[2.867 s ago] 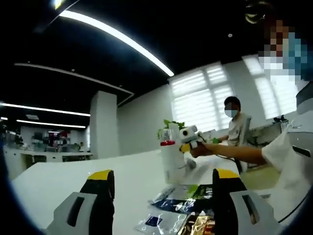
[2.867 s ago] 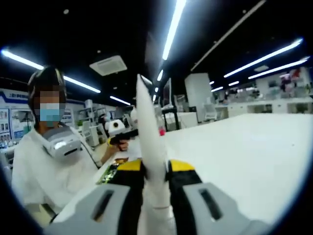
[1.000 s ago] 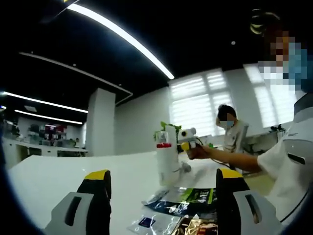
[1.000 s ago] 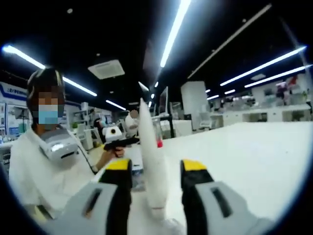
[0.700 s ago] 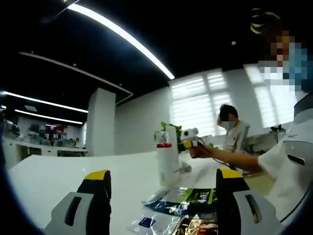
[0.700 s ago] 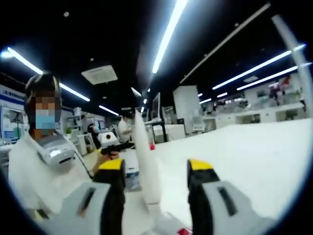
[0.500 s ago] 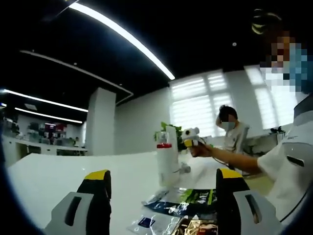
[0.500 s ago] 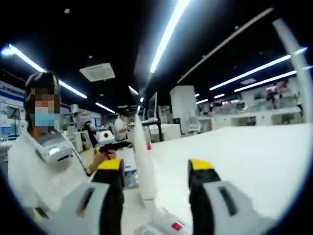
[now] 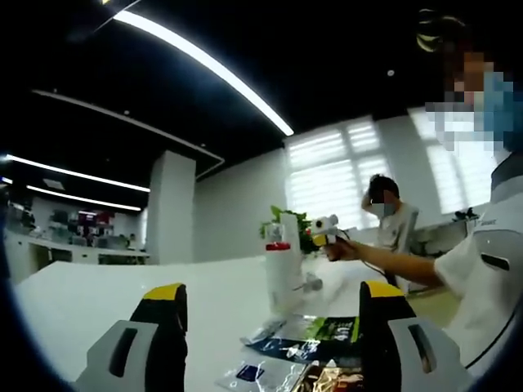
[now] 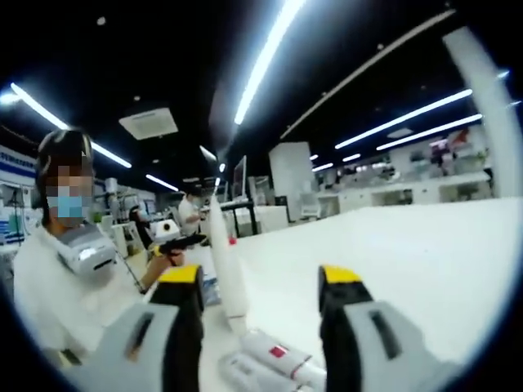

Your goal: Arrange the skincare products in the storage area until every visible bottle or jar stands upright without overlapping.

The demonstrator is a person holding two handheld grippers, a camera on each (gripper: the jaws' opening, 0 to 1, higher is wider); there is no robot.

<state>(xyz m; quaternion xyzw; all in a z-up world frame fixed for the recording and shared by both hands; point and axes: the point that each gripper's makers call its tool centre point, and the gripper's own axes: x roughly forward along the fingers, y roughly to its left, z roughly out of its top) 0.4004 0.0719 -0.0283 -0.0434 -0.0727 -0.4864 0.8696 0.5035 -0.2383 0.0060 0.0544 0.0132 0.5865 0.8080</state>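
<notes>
In the right gripper view a tall white tube (image 10: 227, 273) stands upright on the white table (image 10: 425, 261), just left of the gap between my jaws. My right gripper (image 10: 261, 282) is open and holds nothing. Two white tubes (image 10: 274, 359) with a red label lie flat below it. In the left gripper view a white bottle with a red band (image 9: 282, 278) stands upright ahead, a taller white tube top (image 9: 292, 224) close behind it. My left gripper (image 9: 274, 298) is open and empty, back from the bottle. Flat sachets (image 9: 306, 335) lie between the jaws.
The right gripper (image 9: 327, 231), held in a hand, shows beyond the bottle. The left gripper (image 10: 173, 237) shows past the tube. A person in white (image 10: 65, 278) stands at the table's edge. A seated person (image 9: 388, 220) and a green plant (image 9: 282, 216) are behind.
My right gripper opened, let go of the tall white tube and drew back; the tube now stands alone. The lying tubes have come into that view. The left gripper stays open.
</notes>
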